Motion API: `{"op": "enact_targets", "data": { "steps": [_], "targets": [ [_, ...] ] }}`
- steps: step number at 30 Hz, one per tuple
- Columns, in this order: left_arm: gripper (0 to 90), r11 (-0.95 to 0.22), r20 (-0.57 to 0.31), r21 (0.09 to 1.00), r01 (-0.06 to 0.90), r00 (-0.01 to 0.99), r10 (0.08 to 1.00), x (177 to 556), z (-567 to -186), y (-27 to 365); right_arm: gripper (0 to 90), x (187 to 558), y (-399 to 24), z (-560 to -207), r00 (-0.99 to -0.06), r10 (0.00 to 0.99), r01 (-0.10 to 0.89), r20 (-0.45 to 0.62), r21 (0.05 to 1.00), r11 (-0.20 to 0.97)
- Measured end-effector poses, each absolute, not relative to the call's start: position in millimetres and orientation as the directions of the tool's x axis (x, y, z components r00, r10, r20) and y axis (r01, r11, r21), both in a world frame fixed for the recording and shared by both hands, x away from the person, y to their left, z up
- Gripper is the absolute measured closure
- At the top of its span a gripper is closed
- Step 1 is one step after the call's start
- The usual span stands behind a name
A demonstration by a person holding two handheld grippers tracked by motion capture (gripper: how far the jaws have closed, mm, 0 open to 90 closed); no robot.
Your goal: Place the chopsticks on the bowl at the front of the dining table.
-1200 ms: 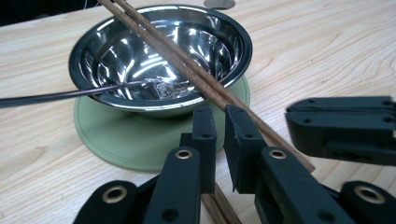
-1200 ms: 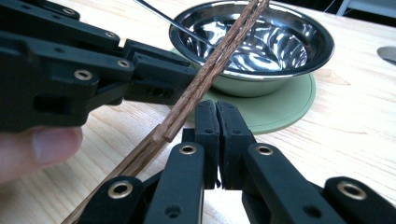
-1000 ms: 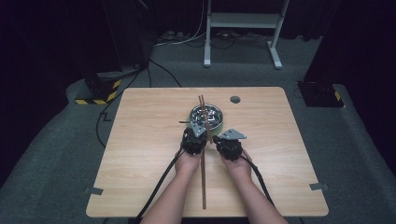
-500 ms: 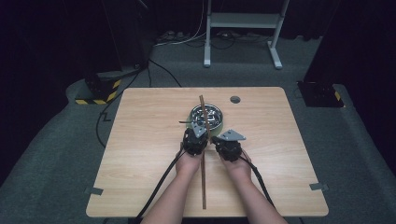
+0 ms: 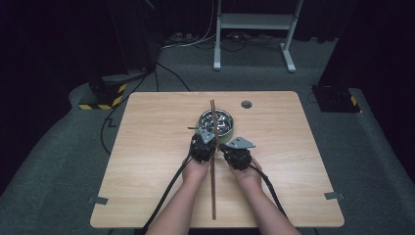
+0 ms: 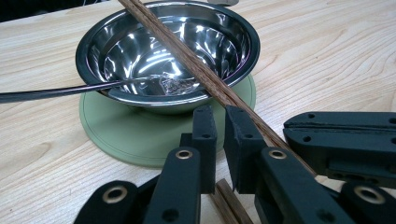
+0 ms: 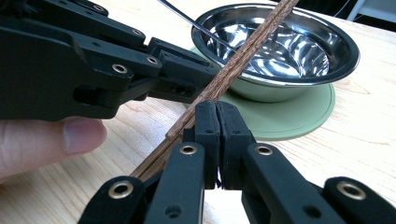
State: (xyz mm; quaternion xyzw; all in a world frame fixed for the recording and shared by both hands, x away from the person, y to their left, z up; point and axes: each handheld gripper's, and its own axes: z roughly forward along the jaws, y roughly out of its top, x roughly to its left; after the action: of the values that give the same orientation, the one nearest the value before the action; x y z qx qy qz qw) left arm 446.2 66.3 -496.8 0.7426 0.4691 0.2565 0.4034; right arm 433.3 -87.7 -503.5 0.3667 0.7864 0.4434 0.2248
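Chopsticks [image 5: 213,161] on the bowl's [image 5: 218,122] rim, between closed, empty left gripper [image 5: 202,145] and right gripper [image 5: 235,155].

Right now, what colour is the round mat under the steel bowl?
Pale sage green; the mat under the bowl shows best in the left gripper view.

- A lab or studio: dark walls surround the pale wooden table [image 5: 147,147].
- Behind the table, black cables [image 5: 195,41] cross grey carpet [image 5: 58,161] beside a white metal stand [image 5: 254,29].
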Motion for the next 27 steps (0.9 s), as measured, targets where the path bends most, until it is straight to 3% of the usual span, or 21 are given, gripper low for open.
{"op": "enact_targets", "data": {
  "steps": [27],
  "targets": [
    [79.2,-0.255,0.025,0.841,0.478,0.436,0.9,444.3,-492.1,70.4,87.4,429.4,-87.0,-502.5,-0.625,0.78,0.372,-0.032,0.867,0.333]
  ]
}}
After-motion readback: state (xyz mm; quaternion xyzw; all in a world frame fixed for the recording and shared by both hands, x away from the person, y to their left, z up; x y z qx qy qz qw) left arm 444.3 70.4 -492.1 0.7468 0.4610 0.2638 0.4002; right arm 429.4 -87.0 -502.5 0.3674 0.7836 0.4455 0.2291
